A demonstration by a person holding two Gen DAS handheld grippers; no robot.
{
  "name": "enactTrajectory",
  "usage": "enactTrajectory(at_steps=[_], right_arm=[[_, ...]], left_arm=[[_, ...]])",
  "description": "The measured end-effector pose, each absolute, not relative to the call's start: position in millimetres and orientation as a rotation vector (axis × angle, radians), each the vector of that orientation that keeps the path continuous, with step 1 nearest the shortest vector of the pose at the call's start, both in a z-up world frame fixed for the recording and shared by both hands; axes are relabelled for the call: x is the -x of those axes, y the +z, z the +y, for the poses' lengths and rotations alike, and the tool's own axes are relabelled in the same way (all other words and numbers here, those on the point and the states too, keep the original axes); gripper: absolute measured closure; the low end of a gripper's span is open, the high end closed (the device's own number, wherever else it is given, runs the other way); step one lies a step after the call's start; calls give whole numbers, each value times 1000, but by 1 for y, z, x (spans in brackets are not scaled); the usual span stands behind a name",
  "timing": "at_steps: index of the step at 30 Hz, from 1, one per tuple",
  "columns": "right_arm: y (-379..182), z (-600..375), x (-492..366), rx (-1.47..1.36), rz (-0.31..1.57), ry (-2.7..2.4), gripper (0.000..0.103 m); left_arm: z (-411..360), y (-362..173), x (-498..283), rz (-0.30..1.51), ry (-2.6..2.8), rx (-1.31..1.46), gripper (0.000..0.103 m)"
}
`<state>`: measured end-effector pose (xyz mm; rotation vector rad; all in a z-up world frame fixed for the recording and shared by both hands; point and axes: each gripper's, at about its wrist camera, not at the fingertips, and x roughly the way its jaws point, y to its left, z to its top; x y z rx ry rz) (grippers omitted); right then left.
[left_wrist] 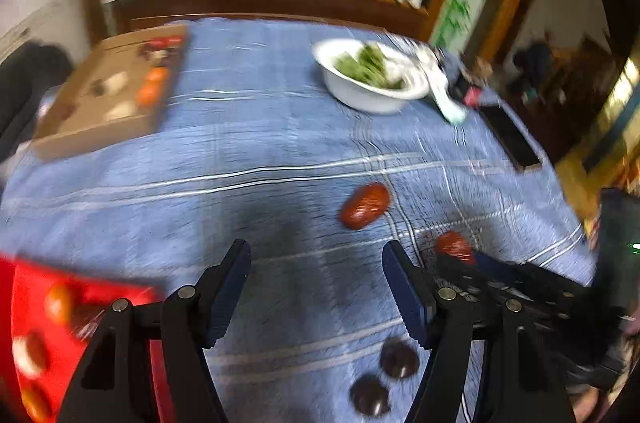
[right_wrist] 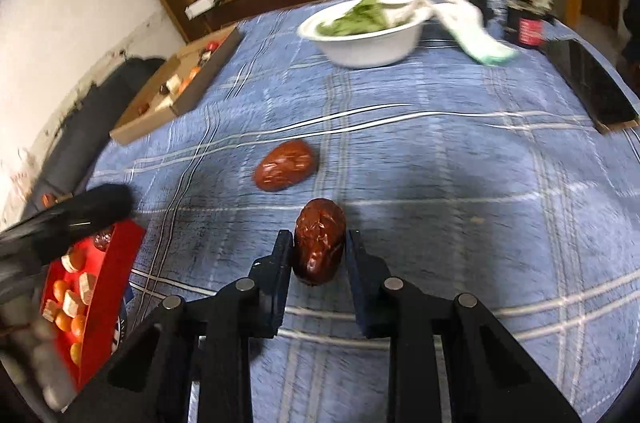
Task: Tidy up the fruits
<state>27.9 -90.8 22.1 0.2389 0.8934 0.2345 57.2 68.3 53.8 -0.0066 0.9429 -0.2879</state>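
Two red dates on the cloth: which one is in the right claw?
The nearer red date, pinched between the right claw pads. The other red date lies free on the blue cloth, farther out toward the white bowl.

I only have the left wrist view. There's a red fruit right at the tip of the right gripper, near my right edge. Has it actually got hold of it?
Observer: Yes. In the right wrist view the right gripper is shut on that dark red date, with a pad pressed against each side.
Operator: The red tray at my lower left is just a blur. What's in it?
Observer: The red tray holds small oranges and pale cubes packed together.
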Motion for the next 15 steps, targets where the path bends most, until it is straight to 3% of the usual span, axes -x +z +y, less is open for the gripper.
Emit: enactTrajectory(at_steps=[11, 14, 15], right_arm=[[15, -129, -34, -330, 893, 214, 78], [16, -127, -34, -325, 891, 223, 78], [16, -126, -34, -327, 894, 227, 78]], left_arm=[[8, 16, -100, 918, -349, -244, 33], [-1, 8, -102, 926, -350, -276, 60], [-3, 8, -101, 928, -349, -280, 64]])
